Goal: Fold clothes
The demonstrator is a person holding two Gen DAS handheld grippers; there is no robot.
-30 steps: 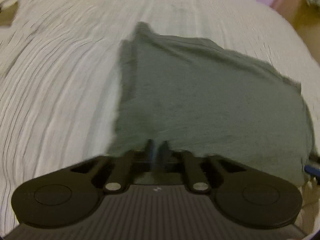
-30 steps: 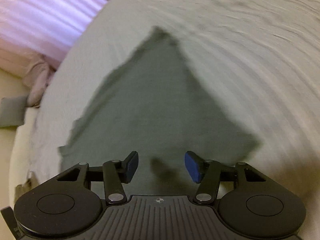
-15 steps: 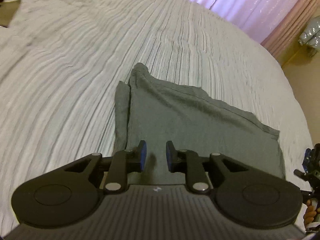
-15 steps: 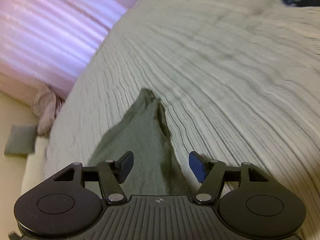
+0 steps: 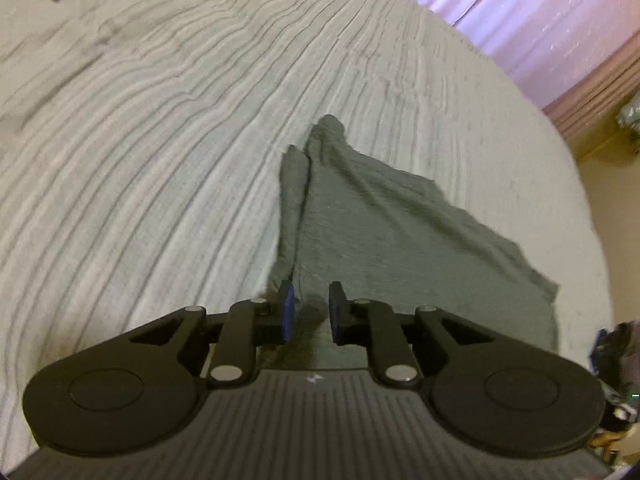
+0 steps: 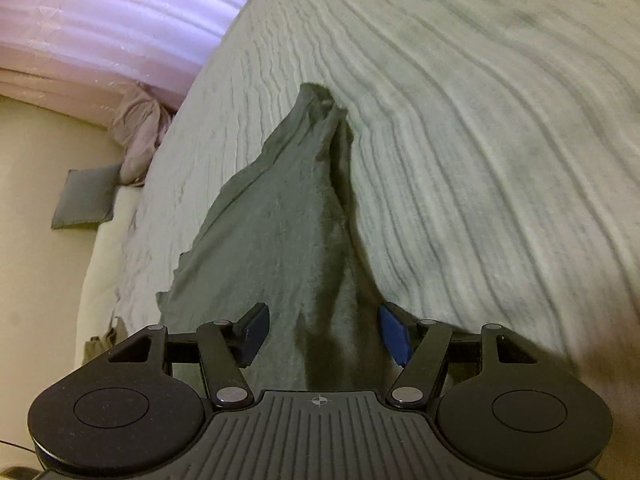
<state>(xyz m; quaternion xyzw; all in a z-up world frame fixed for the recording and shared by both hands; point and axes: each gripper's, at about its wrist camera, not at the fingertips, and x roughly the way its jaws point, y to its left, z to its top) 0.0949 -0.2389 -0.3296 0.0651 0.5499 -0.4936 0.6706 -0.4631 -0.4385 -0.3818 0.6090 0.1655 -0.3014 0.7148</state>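
Note:
A dark grey garment (image 5: 380, 232) lies folded flat on the pale ribbed bedspread (image 5: 160, 140), with a narrow strip sticking out along its left side. My left gripper (image 5: 312, 312) hovers over the garment's near edge. Its blue pads stand a small gap apart and are closing, with cloth under them but nothing pinched. In the right wrist view the same garment (image 6: 280, 220) tapers away to a point. Over its near end my right gripper (image 6: 324, 334) is spread wide, jaws closing a little, and no cloth is gripped between its fingers.
Pink curtains (image 6: 100, 12) hang beyond the bed. On the floor to the left lie a grey cushion (image 6: 86, 200) and a bundled pinkish cloth (image 6: 140, 136). The bed's edge (image 6: 104, 264) runs near the garment's left corner. Dark clutter (image 5: 616, 352) sits at the right edge.
My left gripper, shut on the garment's near edge a second ago, has let go and drawn back. The right gripper's jaws spread wider and it pulled back too. The garment now lies still.

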